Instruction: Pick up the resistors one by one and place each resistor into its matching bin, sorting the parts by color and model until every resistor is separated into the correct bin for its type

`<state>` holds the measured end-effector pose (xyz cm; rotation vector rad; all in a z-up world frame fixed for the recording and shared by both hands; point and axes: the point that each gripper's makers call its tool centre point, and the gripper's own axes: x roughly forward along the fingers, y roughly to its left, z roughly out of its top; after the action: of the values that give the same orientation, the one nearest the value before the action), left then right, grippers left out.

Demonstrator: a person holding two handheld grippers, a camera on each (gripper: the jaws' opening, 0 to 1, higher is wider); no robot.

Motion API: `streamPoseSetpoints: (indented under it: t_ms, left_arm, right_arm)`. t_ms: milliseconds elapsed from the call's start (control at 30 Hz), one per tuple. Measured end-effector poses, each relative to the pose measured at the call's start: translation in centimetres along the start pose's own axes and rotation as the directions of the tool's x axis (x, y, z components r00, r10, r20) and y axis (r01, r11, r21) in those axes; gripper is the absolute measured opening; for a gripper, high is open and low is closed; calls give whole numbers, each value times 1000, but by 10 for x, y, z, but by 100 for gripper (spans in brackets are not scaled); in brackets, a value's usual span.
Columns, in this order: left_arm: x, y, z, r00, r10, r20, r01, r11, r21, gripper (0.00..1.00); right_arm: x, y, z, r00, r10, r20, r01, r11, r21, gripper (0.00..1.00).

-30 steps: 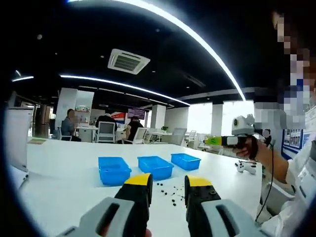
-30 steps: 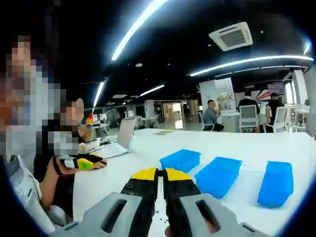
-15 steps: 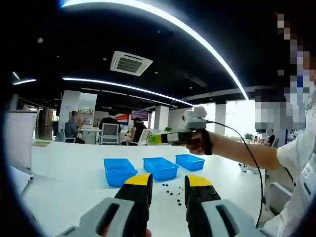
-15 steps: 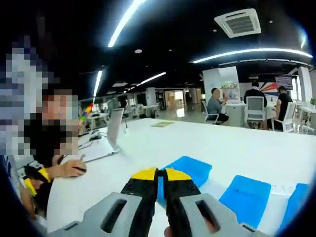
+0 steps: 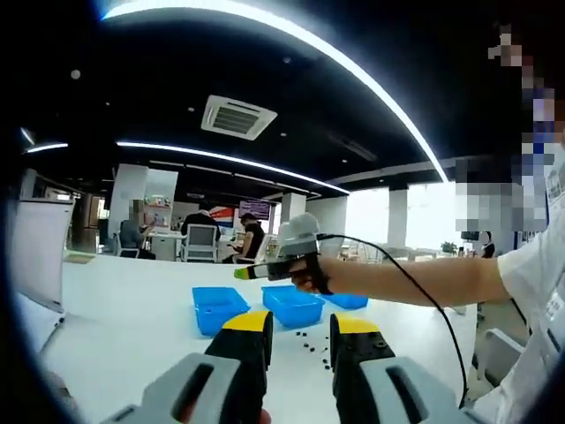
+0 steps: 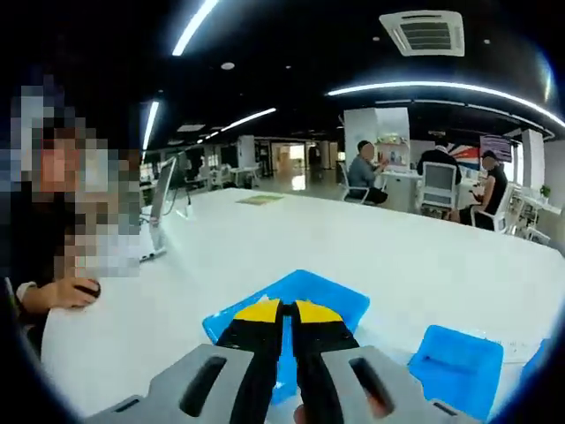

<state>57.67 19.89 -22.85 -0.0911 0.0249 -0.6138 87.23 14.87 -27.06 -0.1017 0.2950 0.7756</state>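
Left claw (image 5: pixel 300 331) hangs spread above the white tabletop (image 5: pixel 124 309), resistors (image 5: pixel 309 343) scattered as dark specks between its yellow tips. Beyond them sit three blue bins (image 5: pixel 291 303) in a row. Right claw (image 5: pixel 240 274), gripped by a hand (image 5: pixel 309 272), reaches across above those bins. From its own view the right claw (image 6: pixel 284 311) is pressed together, nothing visible between the tips, poised over one bin (image 6: pixel 309 293), another (image 6: pixel 457 364) beside it.
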Motion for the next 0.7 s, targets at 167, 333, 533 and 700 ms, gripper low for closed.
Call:
streamPoseSetpoints:
  t_ms: [167, 333, 533, 700]
  left_arm:
    - [1, -2, 1, 1000, -3, 2, 3, 1000, -1, 28]
    - [1, -1, 1, 1000, -1, 1, 1, 1000, 0, 28]
    - [2, 3, -1, 999, 31, -18, -30, 999, 39, 28]
    - [3, 0, -2, 1000, 19, -20, -18, 999, 33, 28]
  right_arm:
    - [6, 6, 5, 1000, 9, 19, -8, 998, -64, 26]
    - [-4, 9, 12, 999, -5, 49, 10, 995, -98, 43]
    - [-37, 7, 23, 996, 8, 86, -1, 997, -78, 40]
    - [-75, 4, 29, 992, 23, 124, -16, 998, -63, 38]
